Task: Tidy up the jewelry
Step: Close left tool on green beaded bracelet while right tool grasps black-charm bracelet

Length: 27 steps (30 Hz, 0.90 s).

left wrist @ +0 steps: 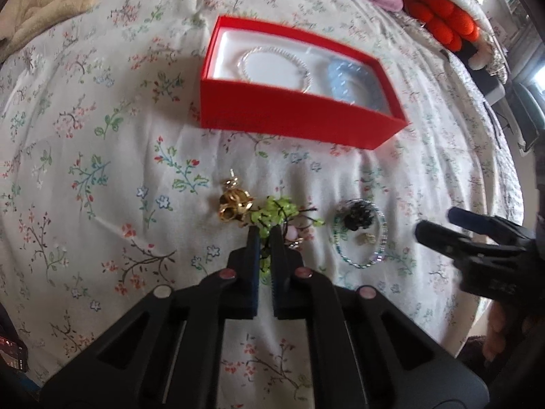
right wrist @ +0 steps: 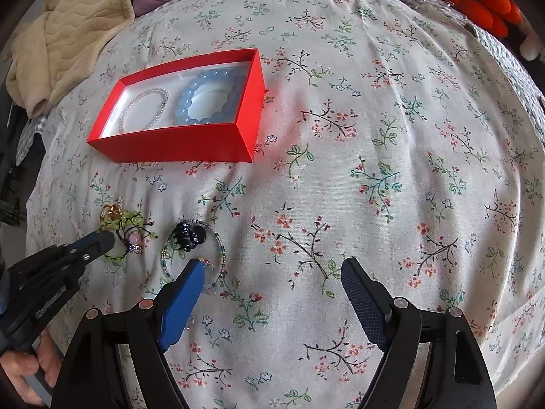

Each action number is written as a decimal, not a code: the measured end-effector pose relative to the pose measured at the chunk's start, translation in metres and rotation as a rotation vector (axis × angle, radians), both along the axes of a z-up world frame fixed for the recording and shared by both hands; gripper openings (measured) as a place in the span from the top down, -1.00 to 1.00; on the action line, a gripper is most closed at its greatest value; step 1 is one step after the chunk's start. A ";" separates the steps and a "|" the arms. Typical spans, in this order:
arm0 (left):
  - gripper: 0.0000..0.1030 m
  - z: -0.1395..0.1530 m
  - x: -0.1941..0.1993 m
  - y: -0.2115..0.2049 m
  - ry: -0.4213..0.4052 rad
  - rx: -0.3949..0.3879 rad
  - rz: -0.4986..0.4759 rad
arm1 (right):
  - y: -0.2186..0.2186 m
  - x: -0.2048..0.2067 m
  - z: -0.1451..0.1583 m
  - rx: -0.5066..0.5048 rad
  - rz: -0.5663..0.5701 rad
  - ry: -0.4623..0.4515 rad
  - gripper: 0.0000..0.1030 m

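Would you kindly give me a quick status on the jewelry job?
Left tongs shut on green beaded bracelet. Right tongs open, empty. Red box holds two bracelets. Path to the box looks clear.

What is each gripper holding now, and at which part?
The left gripper is shut on the green beaded bracelet, at its near edge. The right gripper is open and holds nothing.

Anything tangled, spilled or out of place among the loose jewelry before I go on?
Yes: the green beaded piece lies tangled against the gold earring, so lifting it may drag the earring. Nothing spilled; the red box sits upright.
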<state>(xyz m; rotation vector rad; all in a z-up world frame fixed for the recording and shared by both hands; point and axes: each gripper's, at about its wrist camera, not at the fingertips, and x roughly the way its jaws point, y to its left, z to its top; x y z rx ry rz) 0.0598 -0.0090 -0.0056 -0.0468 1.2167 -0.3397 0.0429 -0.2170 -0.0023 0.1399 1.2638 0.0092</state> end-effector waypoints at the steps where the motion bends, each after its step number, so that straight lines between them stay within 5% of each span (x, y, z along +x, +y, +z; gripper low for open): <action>1: 0.88 0.004 -0.002 0.002 -0.010 -0.006 -0.003 | 0.001 0.001 -0.001 0.001 0.002 0.002 -0.62; 14: 0.88 0.033 -0.022 0.028 -0.066 -0.037 0.004 | 0.020 0.017 -0.018 -0.001 -0.001 0.046 -0.60; 18: 0.88 0.031 -0.023 0.033 -0.057 -0.031 0.014 | 0.020 0.025 -0.024 0.001 -0.018 0.059 -0.17; 27: 0.88 0.031 -0.025 0.038 -0.054 -0.034 0.020 | 0.039 0.040 -0.036 -0.100 0.011 0.058 0.15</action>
